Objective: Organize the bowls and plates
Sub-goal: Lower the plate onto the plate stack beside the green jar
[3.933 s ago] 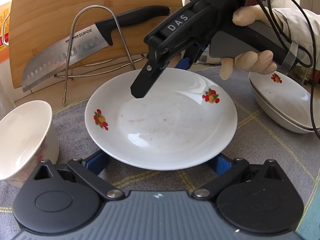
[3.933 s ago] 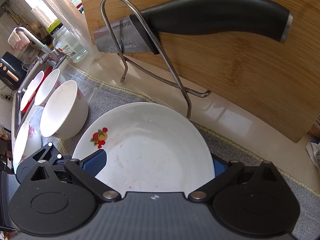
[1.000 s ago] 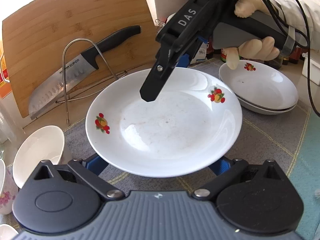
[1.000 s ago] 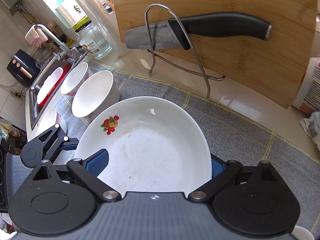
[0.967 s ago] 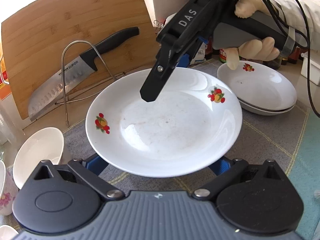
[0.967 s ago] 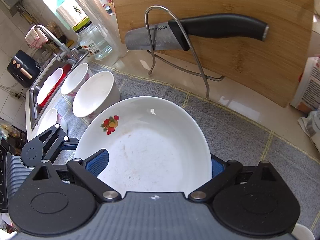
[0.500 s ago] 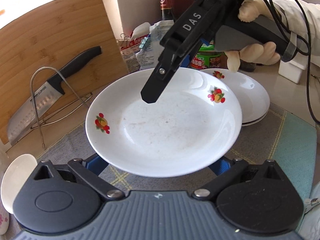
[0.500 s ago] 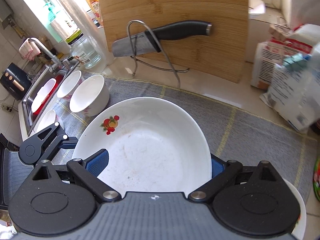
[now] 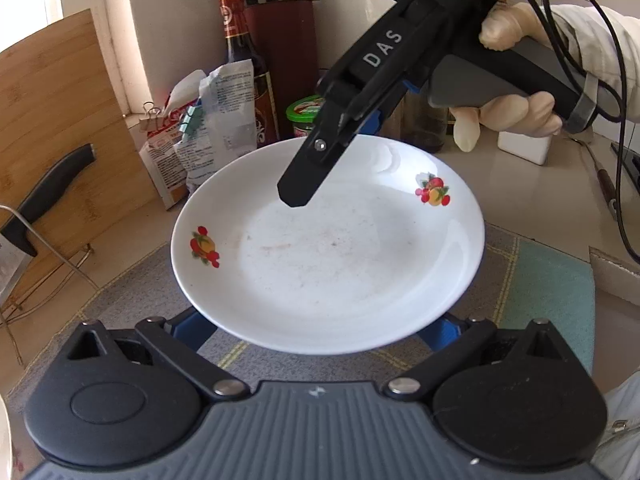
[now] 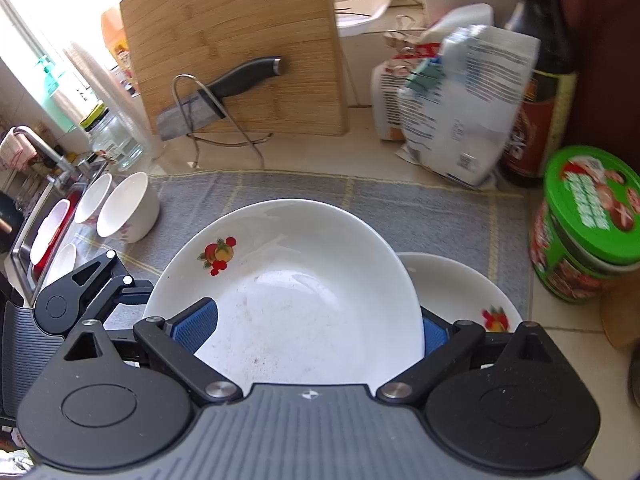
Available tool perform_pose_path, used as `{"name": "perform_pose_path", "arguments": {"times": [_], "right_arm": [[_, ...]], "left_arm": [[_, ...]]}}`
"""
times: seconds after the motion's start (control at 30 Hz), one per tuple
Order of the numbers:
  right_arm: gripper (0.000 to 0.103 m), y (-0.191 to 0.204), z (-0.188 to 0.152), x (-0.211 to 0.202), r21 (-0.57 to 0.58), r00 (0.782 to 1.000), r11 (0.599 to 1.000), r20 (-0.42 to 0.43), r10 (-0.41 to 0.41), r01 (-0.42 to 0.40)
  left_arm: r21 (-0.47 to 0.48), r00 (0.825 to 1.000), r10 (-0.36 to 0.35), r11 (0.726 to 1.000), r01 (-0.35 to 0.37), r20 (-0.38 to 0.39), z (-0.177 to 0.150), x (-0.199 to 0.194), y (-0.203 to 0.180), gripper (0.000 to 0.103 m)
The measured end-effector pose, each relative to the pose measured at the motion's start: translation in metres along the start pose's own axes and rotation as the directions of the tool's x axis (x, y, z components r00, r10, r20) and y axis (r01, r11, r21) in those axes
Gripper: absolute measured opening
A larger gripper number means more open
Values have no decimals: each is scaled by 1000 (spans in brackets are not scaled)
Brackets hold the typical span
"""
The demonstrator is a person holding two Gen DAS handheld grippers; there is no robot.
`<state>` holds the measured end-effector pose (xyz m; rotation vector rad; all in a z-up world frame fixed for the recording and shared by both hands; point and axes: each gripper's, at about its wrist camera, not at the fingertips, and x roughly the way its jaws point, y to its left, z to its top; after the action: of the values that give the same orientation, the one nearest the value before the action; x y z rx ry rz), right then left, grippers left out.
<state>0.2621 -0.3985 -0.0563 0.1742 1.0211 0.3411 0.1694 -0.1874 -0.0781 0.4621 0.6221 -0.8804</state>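
Observation:
A white plate with fruit prints [image 9: 332, 256] is held in the air between both grippers. My left gripper [image 9: 320, 330] grips its near rim from the sides; my right gripper [image 10: 308, 326] grips the opposite rim, and its body shows in the left wrist view [image 9: 360, 80]. In the right wrist view the plate [image 10: 292, 296] hangs above the grey mat, just left of a stack of like plates [image 10: 464, 292]. Several white bowls [image 10: 128, 208] stand at the mat's left end.
A wooden cutting board [image 10: 236, 48] leans at the back with a knife on a wire rack [image 10: 216, 100]. Food bags [image 10: 460, 100], a dark bottle [image 10: 540, 72], a green-lidded tin [image 10: 588, 224] and a knife block [image 9: 288, 60] crowd the right. The sink [image 10: 44, 216] lies left.
Both grippers have carried the plate to the right across the mat. The cutting board and bowls have slid left, and the plate stack now sits under the plate's right edge.

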Motion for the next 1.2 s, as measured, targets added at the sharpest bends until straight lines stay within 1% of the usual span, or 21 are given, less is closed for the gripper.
{"name": "perform_pose_path", "arguments": {"times": [0.17,0.33,0.57,0.7,0.97,1.1,1.2], "right_arm": [[101,-13,-11,-3,46,1000,999,7,-30,30],[101,-21,-19,-5,73,999,996,19,-47,46],[101,-31,-30,-4,108,998,992,20,-65,63],[101,-36,-34,-2,123,998,990,9,-64,63],[101,-41,-34,3,128,998,990,1,-65,64],[101,-44,-34,5,138,998,988,-7,-65,66],[101,-46,-35,7,145,997,986,-16,-75,76]], "left_arm": [[19,999,-31,999,31,-10,4,12,-7,102],[18,998,-52,998,52,-19,8,22,-11,102],[40,997,-70,997,71,-34,9,28,-17,102],[49,997,-63,997,65,-53,11,34,-19,102],[29,994,-70,997,72,-79,12,38,-17,102],[21,993,-83,996,85,-84,13,41,-15,102],[23,994,-75,997,78,-85,13,42,-14,102]]}}
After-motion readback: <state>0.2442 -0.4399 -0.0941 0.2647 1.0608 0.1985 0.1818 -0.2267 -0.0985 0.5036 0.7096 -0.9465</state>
